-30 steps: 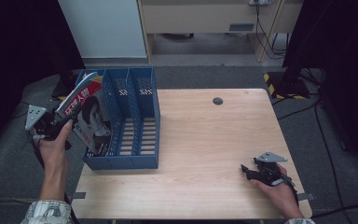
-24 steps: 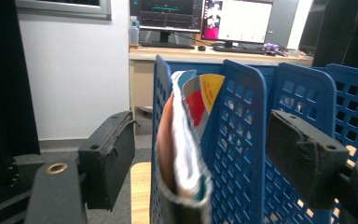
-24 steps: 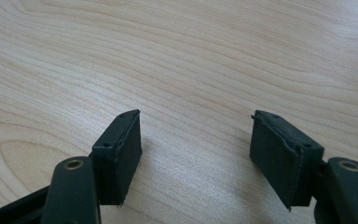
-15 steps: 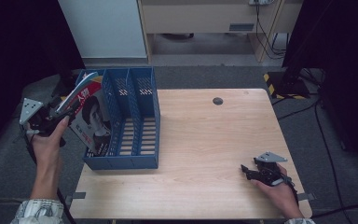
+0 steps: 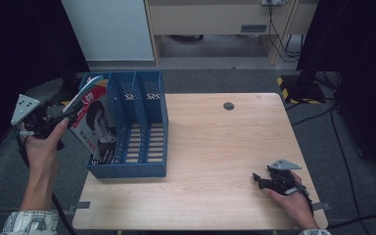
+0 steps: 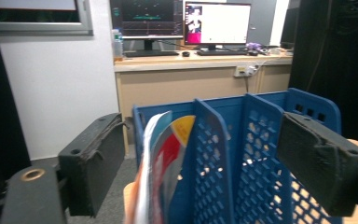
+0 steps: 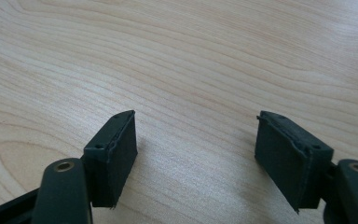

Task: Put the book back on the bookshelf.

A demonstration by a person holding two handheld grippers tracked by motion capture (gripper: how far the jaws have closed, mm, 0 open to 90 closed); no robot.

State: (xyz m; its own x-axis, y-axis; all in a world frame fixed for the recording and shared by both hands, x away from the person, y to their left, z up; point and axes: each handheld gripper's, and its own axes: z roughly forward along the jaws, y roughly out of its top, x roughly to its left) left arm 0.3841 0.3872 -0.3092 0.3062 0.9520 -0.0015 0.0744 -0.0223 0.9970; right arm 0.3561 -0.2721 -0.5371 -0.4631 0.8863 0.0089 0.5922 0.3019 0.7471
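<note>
While a pale wooden table (image 5: 215, 147) is seen from above on a grey floor (image 5: 215, 78), a white cabinet (image 5: 108, 29) and a beige desk unit (image 5: 215, 17) are found behind it, with dark curtains at both sides. On the desk, in the left gripper view, two monitors (image 6: 216, 23) are lit. A small dark round disc (image 5: 229, 105) is set into the tabletop near its far edge.

At the table's left end a blue perforated file organiser (image 5: 137, 132) with three slots is stood. Its leftmost slot is occupied by a magazine (image 5: 94, 122), which is leaned outward to the left, its top edge raised above the organiser's wall. The other two slots are left unfilled.

The left gripper (image 5: 54, 113) is held just left of the magazine; its jaws have just been opening and are spread, with the magazine's edge between them but not pressed. The right gripper (image 5: 260, 180) is rested on the table's near right corner, its jaws having just been widened, with bare wood between them.
</note>
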